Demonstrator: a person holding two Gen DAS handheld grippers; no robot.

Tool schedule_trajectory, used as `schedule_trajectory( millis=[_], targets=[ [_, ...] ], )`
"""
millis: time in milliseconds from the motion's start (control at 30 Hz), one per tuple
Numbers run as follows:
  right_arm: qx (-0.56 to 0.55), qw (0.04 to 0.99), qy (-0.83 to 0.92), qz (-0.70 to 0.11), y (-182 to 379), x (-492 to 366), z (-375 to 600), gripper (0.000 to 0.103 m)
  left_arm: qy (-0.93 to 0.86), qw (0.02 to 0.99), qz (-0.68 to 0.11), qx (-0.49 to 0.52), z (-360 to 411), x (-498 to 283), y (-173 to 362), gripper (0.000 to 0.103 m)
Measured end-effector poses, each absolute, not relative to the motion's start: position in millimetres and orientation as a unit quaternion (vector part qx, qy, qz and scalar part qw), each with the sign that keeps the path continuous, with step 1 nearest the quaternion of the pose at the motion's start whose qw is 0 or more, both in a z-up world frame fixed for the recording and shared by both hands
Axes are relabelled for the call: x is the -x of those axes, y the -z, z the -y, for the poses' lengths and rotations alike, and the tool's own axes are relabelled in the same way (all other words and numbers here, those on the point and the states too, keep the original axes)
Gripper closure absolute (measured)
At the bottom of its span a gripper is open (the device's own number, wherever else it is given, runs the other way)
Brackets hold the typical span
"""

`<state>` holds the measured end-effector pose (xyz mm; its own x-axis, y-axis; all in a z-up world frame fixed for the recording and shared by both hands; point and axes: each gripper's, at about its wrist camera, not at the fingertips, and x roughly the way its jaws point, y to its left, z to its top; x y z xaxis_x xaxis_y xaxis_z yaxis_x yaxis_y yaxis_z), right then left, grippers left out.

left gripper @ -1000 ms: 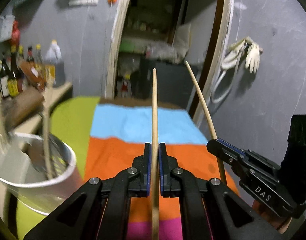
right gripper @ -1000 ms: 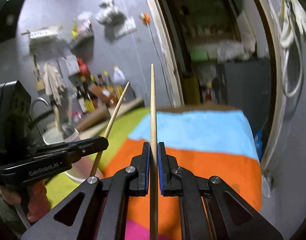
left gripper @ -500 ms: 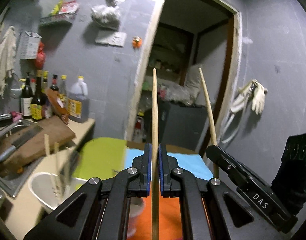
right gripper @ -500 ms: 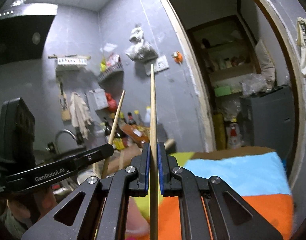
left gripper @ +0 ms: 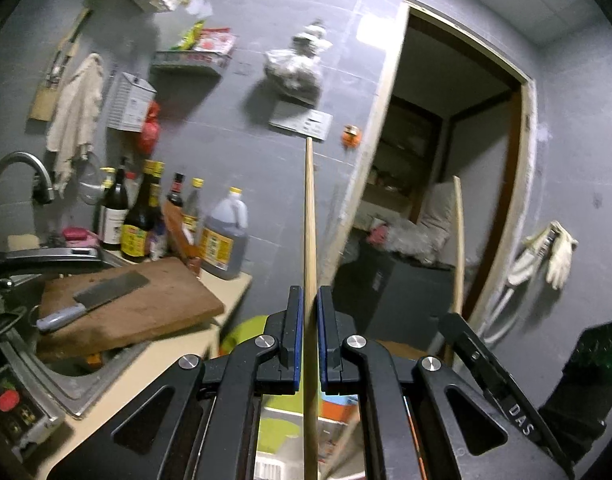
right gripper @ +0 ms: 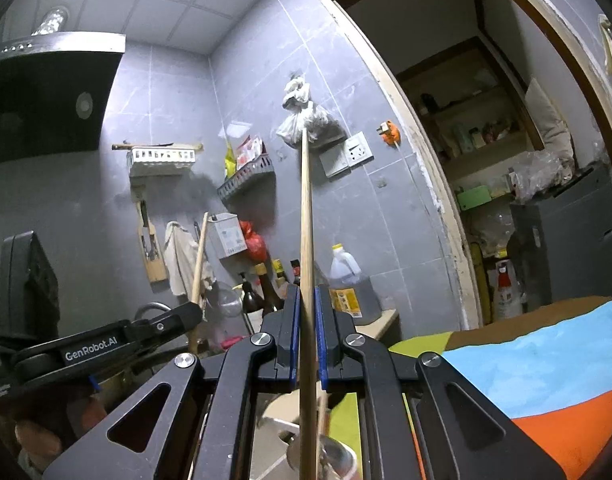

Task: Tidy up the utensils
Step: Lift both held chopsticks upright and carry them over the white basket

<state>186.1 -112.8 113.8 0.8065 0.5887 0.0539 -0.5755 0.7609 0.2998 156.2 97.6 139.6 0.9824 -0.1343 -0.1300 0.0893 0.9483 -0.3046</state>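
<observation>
Left tool (left gripper: pixel 310 336) is clamped on one chopstick (left gripper: pixel 309 216), centre frame, pointing up; right tool (right gripper: pixel 308 336) is clamped on a second chopstick (right gripper: pixel 304 216), likewise upright. Both sticks are carried in the air, so neither is judged stowed yet; dropping into a holder is left. A metal pot (right gripper: pixel 326 450), bottom centre of the right view, holds approx. one thin stick; other contents can't be told. Cleaver (left gripper: pixel 93 296) lies on cutting board (left gripper: pixel 153 308), left on the counter (left gripper: pixel 153 364).

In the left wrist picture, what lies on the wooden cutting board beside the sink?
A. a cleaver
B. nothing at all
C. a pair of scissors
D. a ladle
A: a cleaver with a broad blade and a grey handle lies flat on the cutting board.
</observation>
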Motion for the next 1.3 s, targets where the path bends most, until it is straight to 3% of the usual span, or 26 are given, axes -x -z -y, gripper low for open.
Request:
schedule_trajectory(
  millis=[467,1300],
  targets=[
    [-0.13,0.957,-0.26,0.0,-88.0,-194.5,86.6,0.097,0.013,0.987,-0.043,0.155,-131.5,-176.6,-122.5,0.099],
    [-0.167,0.94,-0.299,-0.006,-73.1,-203.9,85.1,0.097,-0.008,0.984,-0.069,0.163,-129.5,-183.4,-90.9,0.099]
  ],
)
